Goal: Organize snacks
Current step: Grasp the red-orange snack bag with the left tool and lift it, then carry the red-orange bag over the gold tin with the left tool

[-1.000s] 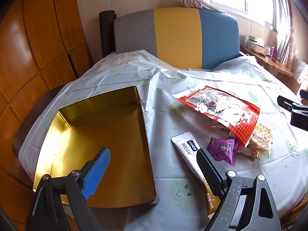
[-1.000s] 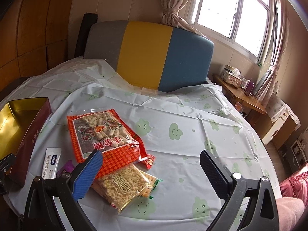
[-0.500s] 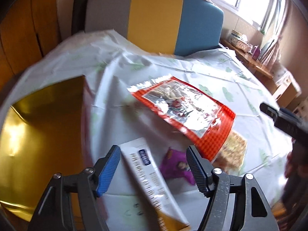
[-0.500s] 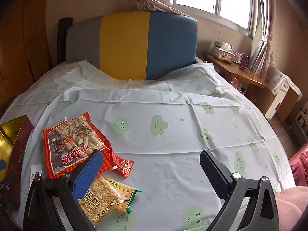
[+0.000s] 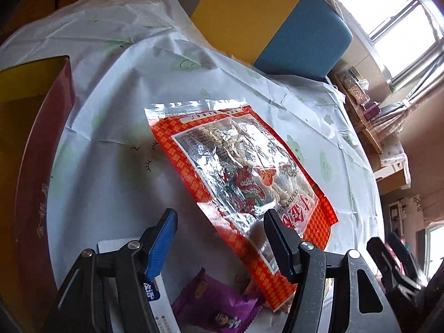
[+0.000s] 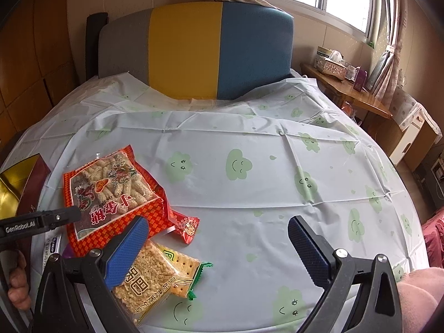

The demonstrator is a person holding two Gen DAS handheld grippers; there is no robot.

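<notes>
**Operator:** Round table point(image 6: 249, 194) under a pale cloth with green smiling clouds; a grey, yellow and blue headboard point(image 6: 194, 50) stands at the far side. What is at the far left?

**Inspector:** A tin box point(image 5: 36, 144), gold inside and dark red outside, sits at the left edge of the table. No snack shows inside it in either view.

**Operator:** Left gripper?

**Inspector:** The left gripper point(image 5: 219, 238) points down at the snack cluster near the left edge. Its jaws are closing. The blue pad is over bare cloth and the black pad is over the near edge of the large red bag point(image 5: 236, 177); that corner lies between them, pads not pressing on it. A white tube-shaped pack point(image 5: 155, 299) lies under the blue finger, and a purple wrapper point(image 5: 219, 305) is just beside it, near the camera.

**Operator:** Further right?

**Inspector:** Right of the red bag, touching its corner, lies a small red sachet point(image 6: 188, 226). Nearer, a clear pack of puffed-rice bars point(image 6: 144, 280) overlaps a cracker pack point(image 6: 183, 266) with a green edge.

**Operator:** Right gripper?

**Inspector:** The right gripper point(image 6: 217, 245) has its jaws wide apart with nothing between them. The blue finger overlaps the puffed-rice pack in view; contact cannot be told. The black finger is over bare cloth. A wooden side table point(image 6: 349, 97) stands far right below the window.
</notes>
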